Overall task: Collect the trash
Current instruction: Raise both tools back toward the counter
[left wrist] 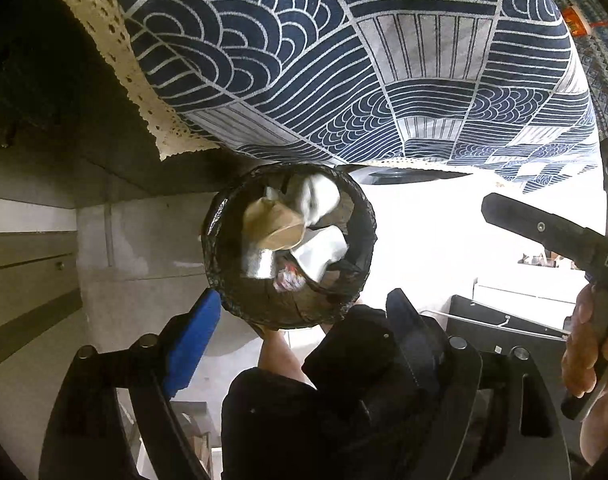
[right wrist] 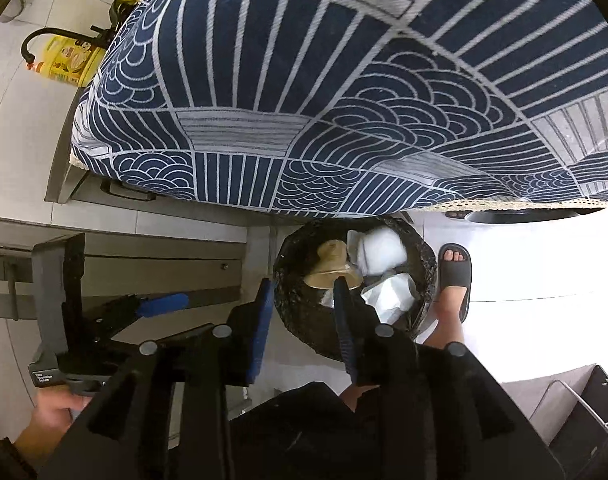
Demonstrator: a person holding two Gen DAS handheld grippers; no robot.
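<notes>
A round bin lined with a black bag (left wrist: 224,280) stands on the floor below the table edge; it also shows in the right wrist view (right wrist: 300,320). Inside lie crumpled white paper (left wrist: 319,196), a tan paper cup (left wrist: 276,224) and more white wrappers (right wrist: 387,296). My left gripper (left wrist: 300,316) is open and empty, just above the bin's near rim. My right gripper (right wrist: 304,320) is open and empty over the bin's near left rim. The right gripper's body shows at the right of the left wrist view (left wrist: 551,236), and the left gripper shows at the left of the right wrist view (right wrist: 152,308).
A blue and white patterned tablecloth (left wrist: 343,60) with a lace hem (left wrist: 116,44) hangs over the table above the bin. Grey cabinet drawers (right wrist: 144,264) stand left. My sandalled foot (right wrist: 453,276) is right of the bin. A yellow oil bottle (right wrist: 68,62) sits far left.
</notes>
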